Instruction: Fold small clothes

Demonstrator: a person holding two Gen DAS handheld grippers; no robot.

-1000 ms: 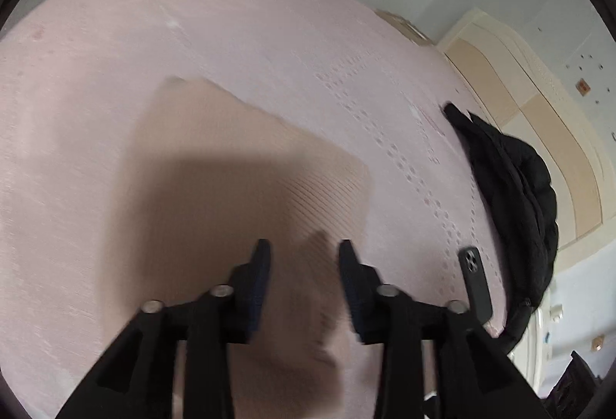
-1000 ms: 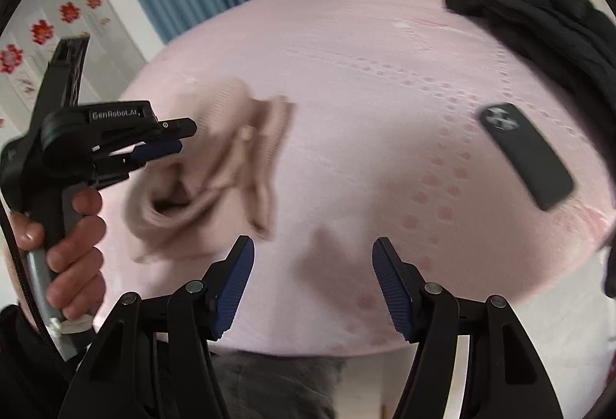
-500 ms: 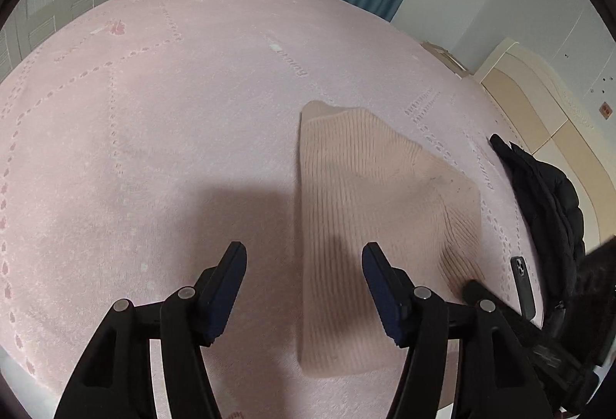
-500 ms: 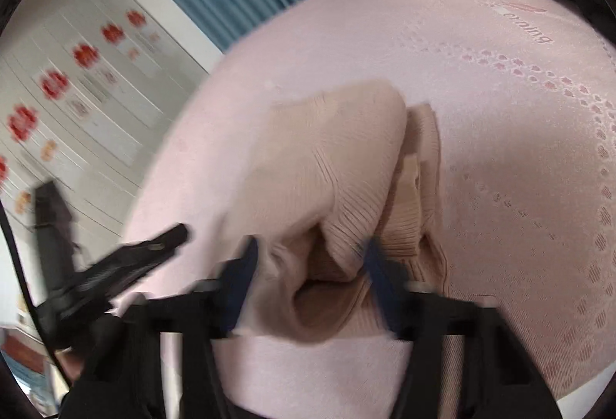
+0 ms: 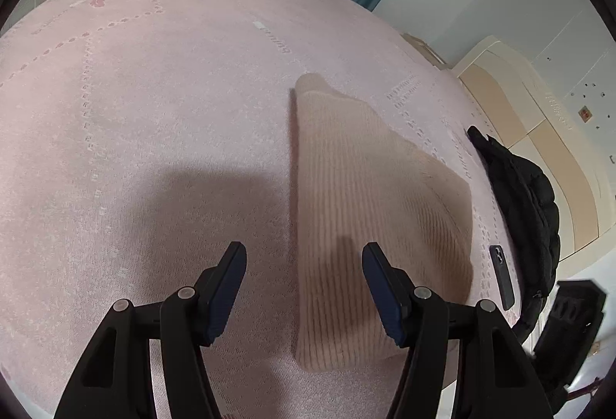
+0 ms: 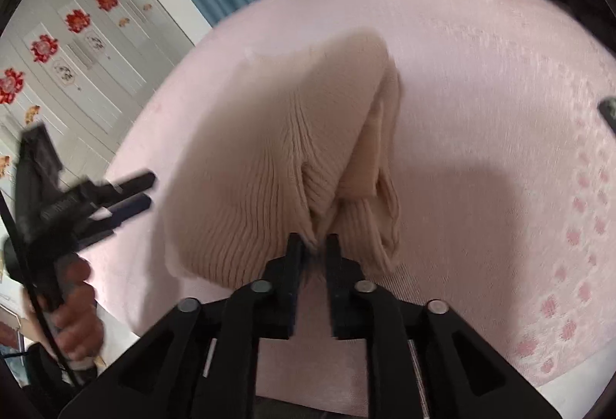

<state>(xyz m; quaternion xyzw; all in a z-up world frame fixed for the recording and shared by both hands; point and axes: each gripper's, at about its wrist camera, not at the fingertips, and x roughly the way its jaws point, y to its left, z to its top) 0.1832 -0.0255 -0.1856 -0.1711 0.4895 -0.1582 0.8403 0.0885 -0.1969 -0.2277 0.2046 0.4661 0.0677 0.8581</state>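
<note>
Currently noted: right tongs (image 6: 312, 244) pinched on sweater (image 6: 277, 157) hem at 6 o'clock, for folding; left tongs (image 5: 304, 265) gaping, empty, above bed (image 5: 154, 111). Sweater flat on bed.

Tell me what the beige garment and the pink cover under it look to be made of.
Beige garment: soft ribbed knit, matte, likely wool or acrylic; fine parallel ribs show. Pink cover: thin woven or knit fabric, matte, with a slightly mottled surface and printed dotted lines.

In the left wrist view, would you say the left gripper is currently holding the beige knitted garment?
No, the left gripper is open above the bed, with the beige knitted garment lying flat and only its left edge between the fingers.
</note>
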